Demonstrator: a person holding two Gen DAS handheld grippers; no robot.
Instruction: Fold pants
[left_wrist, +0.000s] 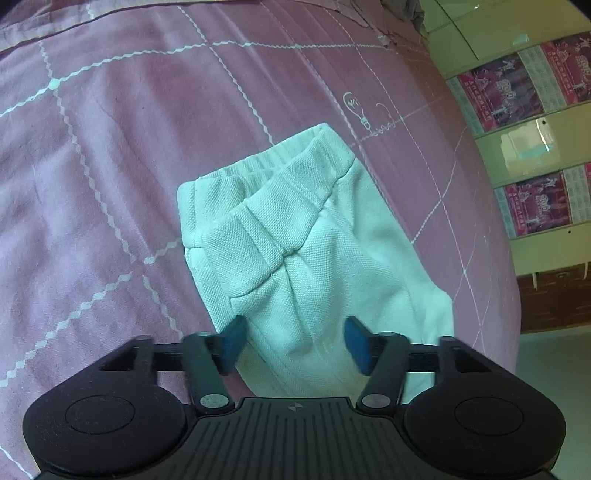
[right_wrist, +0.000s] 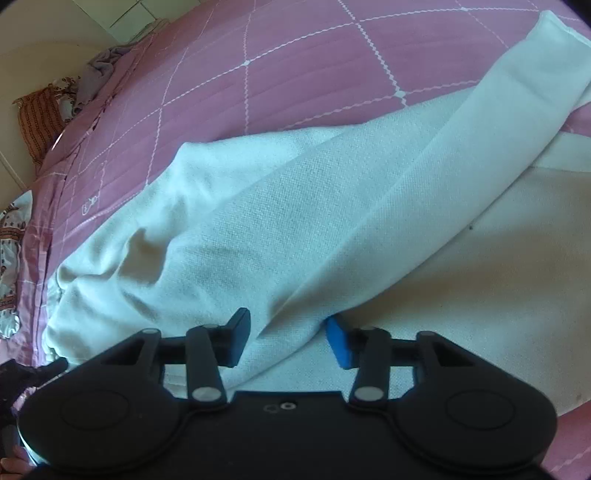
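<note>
Pink quilted bed, bare room left of the pants; knit white, waistband far end. Left gripper and right gripper fingers spread open over fabric.

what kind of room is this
Most likely a bedroom. The white pants lie on a pink quilted bedspread, pillows sit at its far end, and a cupboard with calendar posters stands beside it.

I'm seeing pale mint-white pants in a fine woven texture on a pink bedspread crossed by white zigzag grid lines, my black left gripper with blue pads, and magenta printed posters on cream wall
</note>
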